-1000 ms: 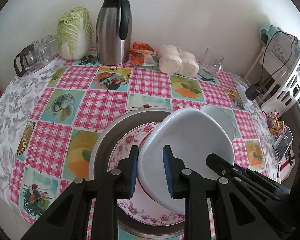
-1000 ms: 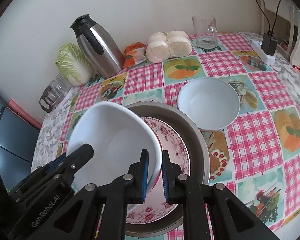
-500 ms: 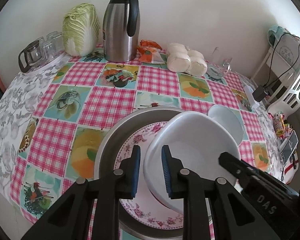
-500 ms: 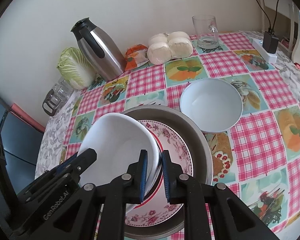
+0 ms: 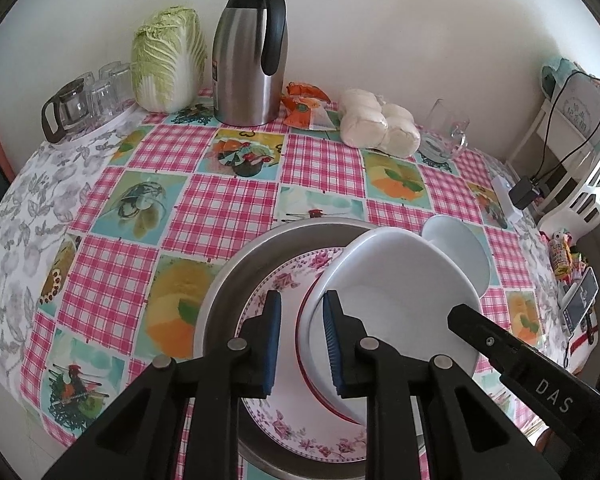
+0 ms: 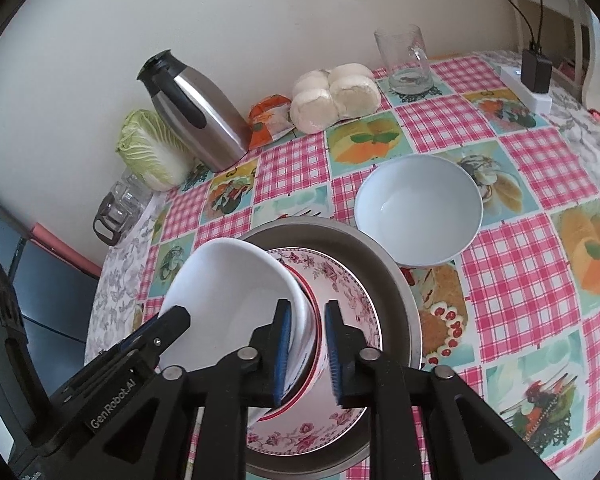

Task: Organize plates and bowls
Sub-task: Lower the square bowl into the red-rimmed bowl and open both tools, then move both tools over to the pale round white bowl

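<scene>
A white bowl with a red-lined rim (image 5: 396,300) (image 6: 228,292) rests tilted on a floral plate (image 5: 284,412) (image 6: 340,280), which lies in a round metal pan (image 5: 236,276) (image 6: 384,264). My left gripper (image 5: 300,344) straddles the bowl's near rim, jaws open with a gap around it. My right gripper (image 6: 305,354) straddles the opposite rim, jaws slightly apart around the wall. A second white bowl (image 6: 418,210) (image 5: 460,248) stands on the tablecloth beside the pan.
At the back stand a steel thermos (image 5: 252,52), a cabbage (image 5: 168,60), glass cups (image 5: 84,100), an orange packet (image 5: 306,106), white buns (image 5: 376,124) and a glass mug (image 6: 406,60). A power strip (image 6: 528,84) lies at the right edge.
The tilted white bowl has come down onto the floral plate. Both grippers' jaws have opened wider around its rim, and both have drawn back a little.
</scene>
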`<state>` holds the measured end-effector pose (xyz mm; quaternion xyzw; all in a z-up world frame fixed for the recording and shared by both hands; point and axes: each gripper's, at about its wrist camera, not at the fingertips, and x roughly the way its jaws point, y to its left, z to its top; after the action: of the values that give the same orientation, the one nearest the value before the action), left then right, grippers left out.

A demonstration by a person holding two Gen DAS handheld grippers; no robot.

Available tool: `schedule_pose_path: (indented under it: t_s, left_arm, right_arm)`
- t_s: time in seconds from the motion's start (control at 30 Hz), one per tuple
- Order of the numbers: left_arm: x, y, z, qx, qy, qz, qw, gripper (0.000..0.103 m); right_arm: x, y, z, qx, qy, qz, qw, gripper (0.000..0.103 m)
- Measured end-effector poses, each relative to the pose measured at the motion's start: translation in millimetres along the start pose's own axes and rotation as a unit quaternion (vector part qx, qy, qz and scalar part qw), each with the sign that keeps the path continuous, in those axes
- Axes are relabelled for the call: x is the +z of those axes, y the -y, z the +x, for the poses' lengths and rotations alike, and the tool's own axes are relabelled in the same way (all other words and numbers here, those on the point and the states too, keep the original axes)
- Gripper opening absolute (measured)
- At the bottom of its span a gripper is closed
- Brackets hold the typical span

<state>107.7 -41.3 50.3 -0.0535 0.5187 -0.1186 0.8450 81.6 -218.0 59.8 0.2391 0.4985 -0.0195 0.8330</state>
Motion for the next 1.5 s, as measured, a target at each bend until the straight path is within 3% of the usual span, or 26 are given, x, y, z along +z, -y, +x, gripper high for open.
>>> schedule_pose_path:
  t_s: [0.33, 0.7, 0.77, 0.83, 0.9, 1.03, 1.07, 1.1, 1.13, 1.17, 1.27, 1.33, 1.5]
  left_arm:
    - [0.1, -0.9, 0.1, 0.005, 0.001, 0.003, 1.0, 0.022]
    - [2.2, 3.1, -24.2, -0.018, 0.027, 0.01, 0.9994, 0.023]
    - [3.1, 1.5, -28.8, -0.012, 0.035, 0.007, 0.9993, 0.029]
    - [3.9, -1.5, -30.8, -0.01, 0.039, 0.001, 0.9992, 0.046]
    - [4.7, -6.4, -31.2, -0.003, 0.04, -0.009, 0.9992, 0.047]
    - [4.8, -14.9, -27.1, 0.013, 0.033, -0.022, 0.9991, 0.053]
    - [4.6, -16.8, -25.8, 0.02, 0.03, -0.026, 0.999, 0.058]
    - [4.3, -18.6, -24.8, 0.025, 0.029, -0.03, 0.9988, 0.071]
    - [4.2, -20.9, -23.9, 0.029, 0.028, -0.035, 0.9986, 0.078]
    - [4.0, -22.8, -23.5, 0.03, 0.028, -0.039, 0.9984, 0.078]
    - [3.6, -27.6, -22.6, 0.036, 0.027, -0.051, 0.9977, 0.08]
    - [2.7, -29.8, -21.2, 0.049, 0.027, -0.054, 0.997, 0.088]
    - [1.7, -37.0, -20.0, 0.066, 0.03, -0.066, 0.9952, 0.088]
  right_arm:
    - [-0.4, 1.9, 1.3, -0.004, -0.003, -0.001, 1.0, 0.028]
    - [1.8, -4.3, -18.2, -0.001, 0.017, -0.016, 1.0, 0.028]
    - [2.3, -4.9, -23.1, -0.003, 0.023, -0.017, 1.0, 0.028]
    - [3.0, -5.1, -27.7, -0.004, 0.029, -0.021, 0.999, 0.028]
    - [3.5, -3.9, -29.6, -0.004, 0.031, -0.02, 0.999, 0.028]
    - [4.2, 3.7, -27.9, -0.022, 0.028, -0.01, 0.999, 0.048]
    - [4.4, 4.5, -27.9, -0.026, 0.029, -0.01, 0.999, 0.051]
    - [4.6, 5.2, -28.6, -0.029, 0.03, -0.011, 0.999, 0.053]
    - [4.8, 5.7, -29.9, -0.032, 0.033, -0.012, 0.999, 0.06]
    - [5.2, 6.0, -30.8, -0.034, 0.035, -0.012, 0.999, 0.068]
    - [5.7, 7.0, -31.6, -0.039, 0.04, -0.013, 0.998, 0.076]
    - [5.5, 7.6, -29.9, -0.041, 0.037, -0.013, 0.998, 0.08]
    - [4.5, 7.5, -27.4, -0.043, 0.034, -0.016, 0.998, 0.097]
